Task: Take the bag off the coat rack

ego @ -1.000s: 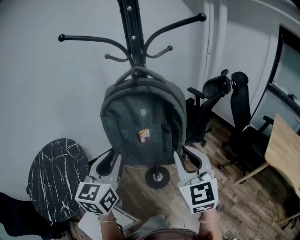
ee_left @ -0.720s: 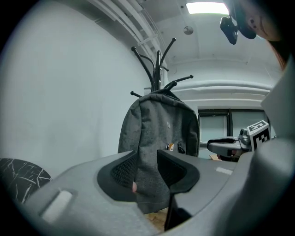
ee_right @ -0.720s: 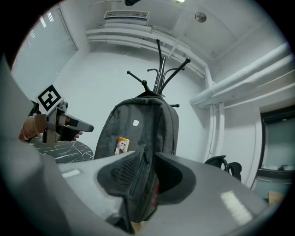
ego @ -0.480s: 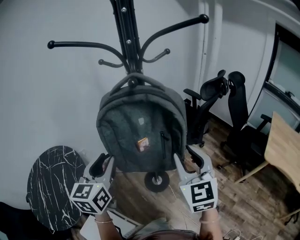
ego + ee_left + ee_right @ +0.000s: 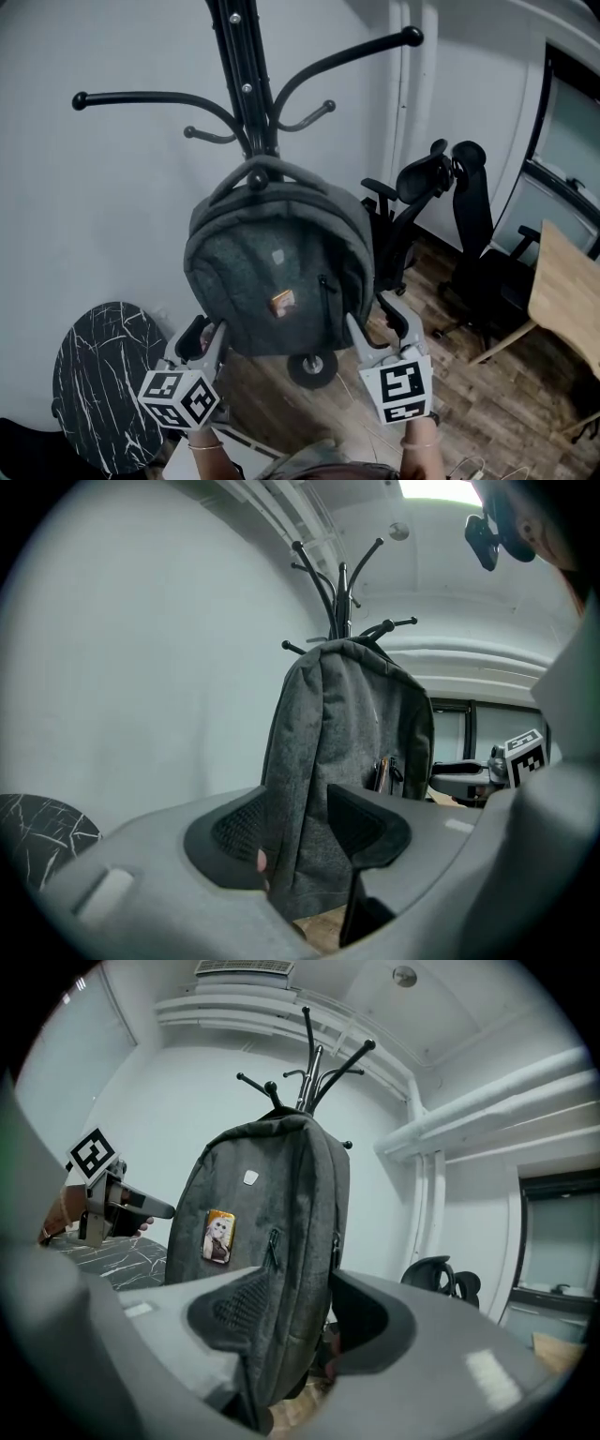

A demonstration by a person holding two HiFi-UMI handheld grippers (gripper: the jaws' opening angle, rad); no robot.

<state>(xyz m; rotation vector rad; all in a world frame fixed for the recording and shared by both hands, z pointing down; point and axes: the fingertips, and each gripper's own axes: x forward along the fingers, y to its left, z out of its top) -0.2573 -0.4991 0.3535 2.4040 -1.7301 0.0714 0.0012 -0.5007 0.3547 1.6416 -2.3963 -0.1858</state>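
A dark grey backpack (image 5: pixel 277 272) hangs by its top loop from the black coat rack (image 5: pixel 246 84); a small picture badge is on its front. My left gripper (image 5: pixel 208 330) is at the bag's lower left corner and my right gripper (image 5: pixel 373 314) at its lower right corner. In the left gripper view the bag's (image 5: pixel 347 761) side edge stands between the spread jaws of the left gripper (image 5: pixel 300 832). In the right gripper view the bag (image 5: pixel 272 1241) likewise runs down between the jaws of the right gripper (image 5: pixel 300 1321). Both sets of jaws have just been opening, and a gap shows at the pads.
A white wall is close behind the rack. A round black marble table (image 5: pixel 103 384) stands at lower left. Black office chairs (image 5: pixel 412 216) and a wooden table (image 5: pixel 567 300) are on the right, over a wood floor. The rack's round foot (image 5: pixel 312 367) sits below the bag.
Both grippers' jaws have spread wider and now straddle the bag's lower corners. The bag sits lower and larger in the head view; it still hangs on the rack.
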